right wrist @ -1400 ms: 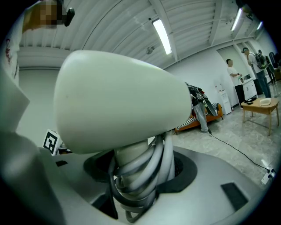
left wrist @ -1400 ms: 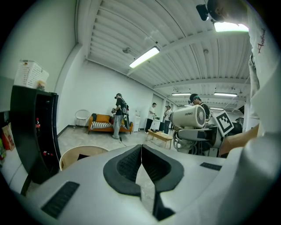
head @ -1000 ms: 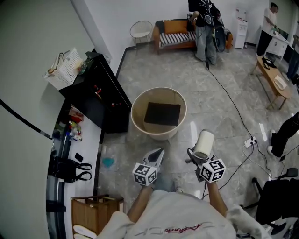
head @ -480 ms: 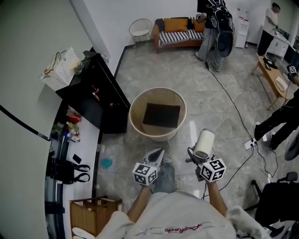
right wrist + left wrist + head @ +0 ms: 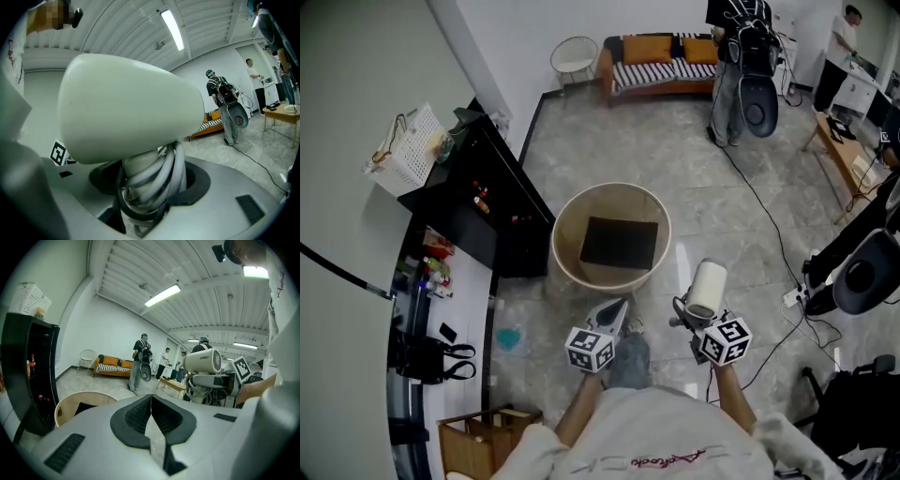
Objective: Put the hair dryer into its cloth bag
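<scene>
A white hair dryer (image 5: pixel 708 284) stands upright in my right gripper (image 5: pixel 688 319), low and right of centre in the head view. In the right gripper view its barrel (image 5: pixel 126 112) fills the frame, and my right gripper (image 5: pixel 149 199) is shut on the cord-wrapped handle. My left gripper (image 5: pixel 617 306) is beside it, shut, with nothing between its fingers (image 5: pixel 151 404). The left gripper view catches the dryer (image 5: pixel 202 361) to its right. Ahead of both stands a round beige tub (image 5: pixel 565 216), also in the left gripper view (image 5: pixel 65 401), holding a flat black thing (image 5: pixel 619 243), possibly the cloth bag.
A black cabinet (image 5: pixel 487 206) with a white basket (image 5: pixel 403 145) on top runs along the left wall. A cable (image 5: pixel 769 216) crosses the floor at right. A person with a backpack (image 5: pixel 741 75) stands by the orange sofa (image 5: pixel 661 61). A wooden box (image 5: pixel 483 436) sits at lower left.
Both grippers, with the dryer still held, have come a little closer to the tub. The person near the sofa has walked to the right. Neither gripper's jaws have changed.
</scene>
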Demonstrator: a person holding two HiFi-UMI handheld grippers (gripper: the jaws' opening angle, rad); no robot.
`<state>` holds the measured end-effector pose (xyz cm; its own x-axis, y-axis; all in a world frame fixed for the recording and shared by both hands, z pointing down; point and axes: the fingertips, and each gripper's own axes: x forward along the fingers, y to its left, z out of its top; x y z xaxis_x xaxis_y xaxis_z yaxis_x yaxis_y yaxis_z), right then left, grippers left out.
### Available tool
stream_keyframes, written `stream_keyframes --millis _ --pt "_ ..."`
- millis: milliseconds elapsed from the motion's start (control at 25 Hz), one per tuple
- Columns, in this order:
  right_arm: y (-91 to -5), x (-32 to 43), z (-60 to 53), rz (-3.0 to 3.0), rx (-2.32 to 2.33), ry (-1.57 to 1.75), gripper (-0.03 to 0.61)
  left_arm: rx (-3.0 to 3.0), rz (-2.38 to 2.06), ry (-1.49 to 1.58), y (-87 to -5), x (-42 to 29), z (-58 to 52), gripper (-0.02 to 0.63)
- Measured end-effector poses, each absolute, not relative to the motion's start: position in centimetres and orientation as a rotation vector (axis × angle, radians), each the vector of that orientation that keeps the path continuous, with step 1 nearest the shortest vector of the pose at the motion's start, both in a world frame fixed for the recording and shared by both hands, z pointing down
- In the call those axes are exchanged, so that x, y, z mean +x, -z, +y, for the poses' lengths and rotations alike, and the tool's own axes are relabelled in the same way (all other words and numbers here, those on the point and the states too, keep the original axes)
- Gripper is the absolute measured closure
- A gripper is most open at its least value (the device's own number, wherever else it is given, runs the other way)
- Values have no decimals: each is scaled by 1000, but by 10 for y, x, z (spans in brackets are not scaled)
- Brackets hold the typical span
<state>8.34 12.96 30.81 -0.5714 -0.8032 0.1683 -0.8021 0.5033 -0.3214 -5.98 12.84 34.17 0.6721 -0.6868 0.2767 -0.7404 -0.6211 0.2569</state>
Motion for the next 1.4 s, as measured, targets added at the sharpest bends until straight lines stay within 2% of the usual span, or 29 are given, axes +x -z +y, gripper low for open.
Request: stream_keyframes --millis 1400 --pt "-296 91 -167 2585 -1640 616 304 2566 -933 -267 -347 -61 -179 581"
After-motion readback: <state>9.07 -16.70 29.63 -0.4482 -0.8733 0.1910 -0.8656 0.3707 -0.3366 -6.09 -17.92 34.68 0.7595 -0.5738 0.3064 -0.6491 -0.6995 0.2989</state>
